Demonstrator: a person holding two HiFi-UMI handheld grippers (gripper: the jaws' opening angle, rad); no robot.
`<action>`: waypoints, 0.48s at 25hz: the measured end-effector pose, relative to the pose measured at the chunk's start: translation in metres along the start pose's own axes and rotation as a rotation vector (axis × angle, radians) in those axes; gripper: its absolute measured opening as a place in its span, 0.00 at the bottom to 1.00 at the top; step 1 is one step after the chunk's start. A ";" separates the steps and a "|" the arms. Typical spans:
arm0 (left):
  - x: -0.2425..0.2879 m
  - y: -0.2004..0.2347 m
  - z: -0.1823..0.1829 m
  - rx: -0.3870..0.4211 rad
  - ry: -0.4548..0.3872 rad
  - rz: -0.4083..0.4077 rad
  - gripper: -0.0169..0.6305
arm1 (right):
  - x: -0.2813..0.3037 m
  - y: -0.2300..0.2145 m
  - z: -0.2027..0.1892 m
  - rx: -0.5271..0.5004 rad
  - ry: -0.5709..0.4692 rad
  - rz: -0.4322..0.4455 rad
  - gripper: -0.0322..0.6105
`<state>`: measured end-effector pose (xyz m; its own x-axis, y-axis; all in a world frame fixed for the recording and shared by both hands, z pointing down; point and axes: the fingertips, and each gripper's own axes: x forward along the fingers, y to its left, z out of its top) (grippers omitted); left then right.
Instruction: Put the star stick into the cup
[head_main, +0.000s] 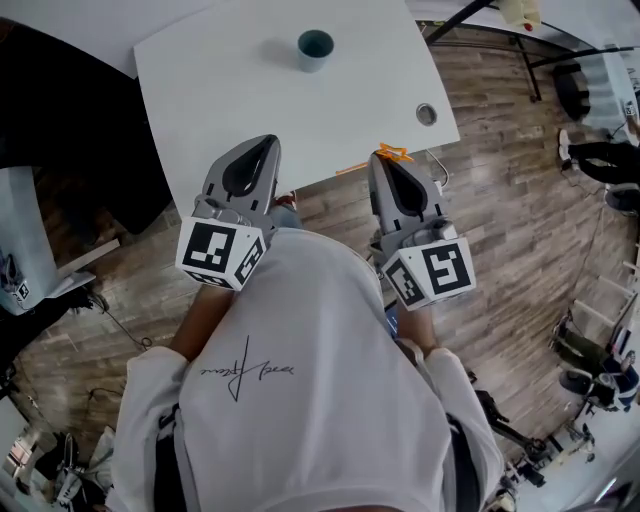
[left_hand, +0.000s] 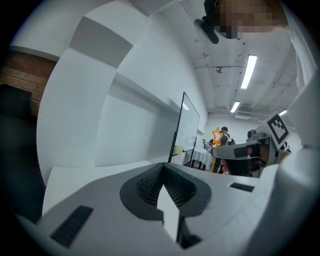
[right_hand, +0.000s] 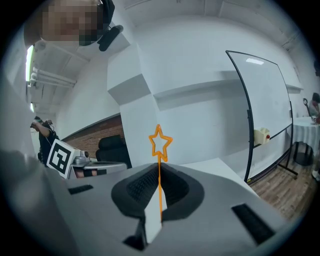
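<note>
Orange star stick (right_hand: 160, 145) squeezed in the right hand-held gripper (head_main: 387, 160), star poking up, left hand-held gripper (head_main: 262, 150) pinched shut, cup (head_main: 315, 47) standing well away on the white table (head_main: 230, 90).

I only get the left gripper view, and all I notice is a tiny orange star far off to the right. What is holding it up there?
Observer: The right tongs are shut on the star stick. In the right gripper view the thin stick runs up between the jaws and the star pokes out above them.
Visitor: And where is the cup it should go into? I see none.
Observer: The head view shows the cup standing on the white table near its far edge. Both tongs are at the near edge, so the star is well apart from it.
</note>
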<state>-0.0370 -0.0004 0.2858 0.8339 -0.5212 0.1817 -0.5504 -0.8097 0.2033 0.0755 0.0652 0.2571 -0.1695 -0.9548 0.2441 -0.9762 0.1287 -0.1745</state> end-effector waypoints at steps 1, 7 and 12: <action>0.001 0.002 0.001 -0.001 -0.004 0.000 0.04 | 0.004 -0.001 0.003 -0.006 -0.002 0.001 0.07; 0.008 0.015 0.008 -0.067 -0.036 -0.023 0.04 | 0.028 -0.004 0.017 -0.036 -0.025 0.009 0.07; 0.011 0.024 0.010 -0.055 -0.033 -0.024 0.04 | 0.040 -0.003 0.027 -0.057 -0.043 0.007 0.07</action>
<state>-0.0402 -0.0282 0.2834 0.8475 -0.5109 0.1443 -0.5306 -0.8068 0.2599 0.0751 0.0198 0.2416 -0.1712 -0.9644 0.2017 -0.9814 0.1490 -0.1207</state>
